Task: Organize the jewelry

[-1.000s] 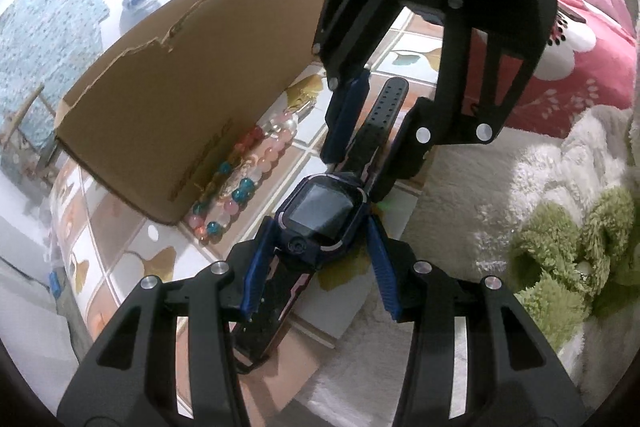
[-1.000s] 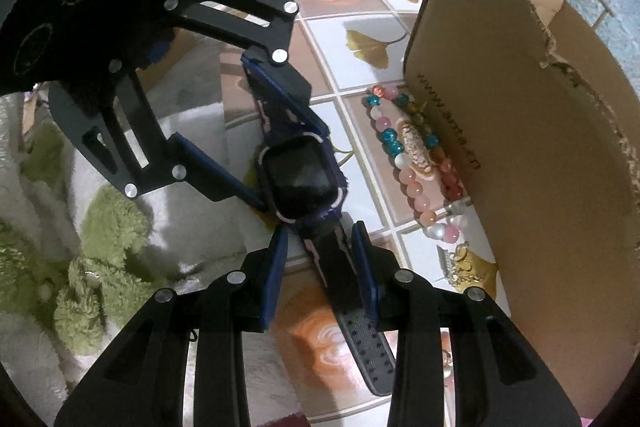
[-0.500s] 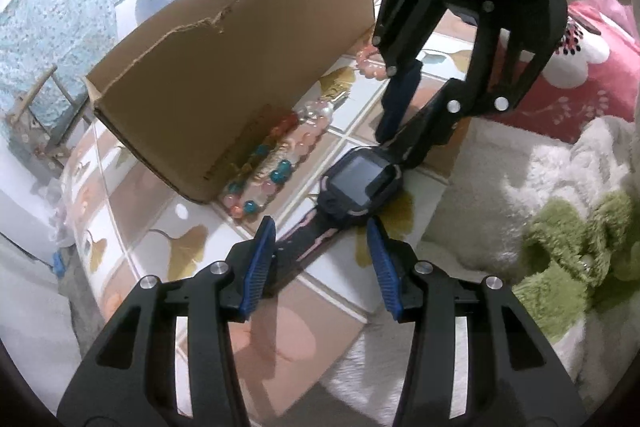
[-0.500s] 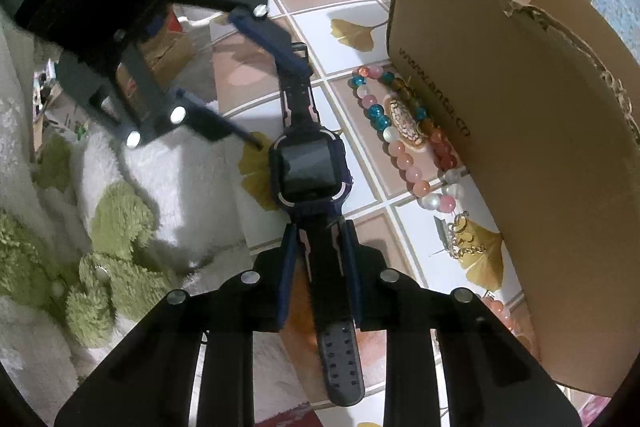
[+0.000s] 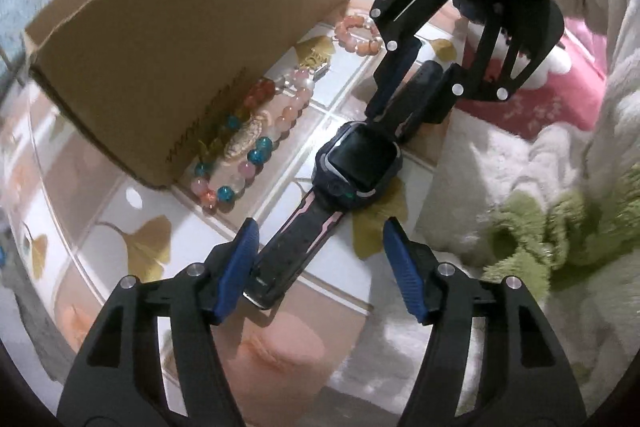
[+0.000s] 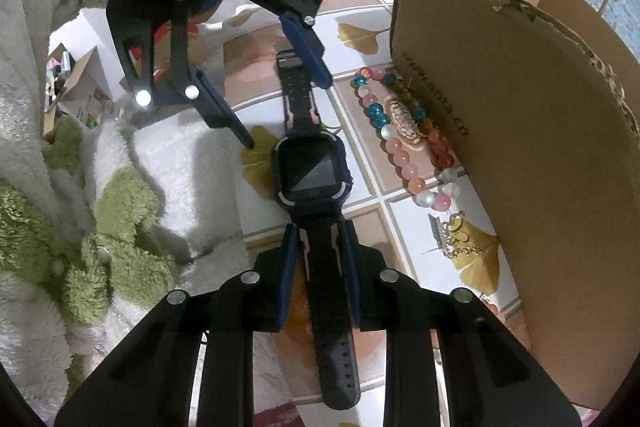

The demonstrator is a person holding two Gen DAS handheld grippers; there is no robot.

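Note:
A dark blue smartwatch (image 5: 356,163) lies flat on the tiled tabletop (image 5: 132,247), screen up. My right gripper (image 6: 318,227) is shut on its near strap, pads pressing both edges; in the left wrist view my right gripper (image 5: 400,115) shows at the far strap. My left gripper (image 5: 320,223) straddles the other strap end, its jaws opening; the left pad (image 5: 240,259) sits beside the strap and the right pad stands well off. Seen from the right wrist, my left gripper (image 6: 287,113) hangs over that strap.
A torn cardboard box (image 5: 180,27) stands beside the watch. Along its wall lie a multicoloured bead bracelet (image 6: 394,143), a gold crown piece (image 6: 456,235) and an orange bead bracelet (image 5: 358,35). A white and green fluffy blanket (image 5: 540,227) borders the other side.
My left gripper slid back from the watch body along the strap and its jaws widened. My right gripper closed onto the other strap. The watch has straightened out.

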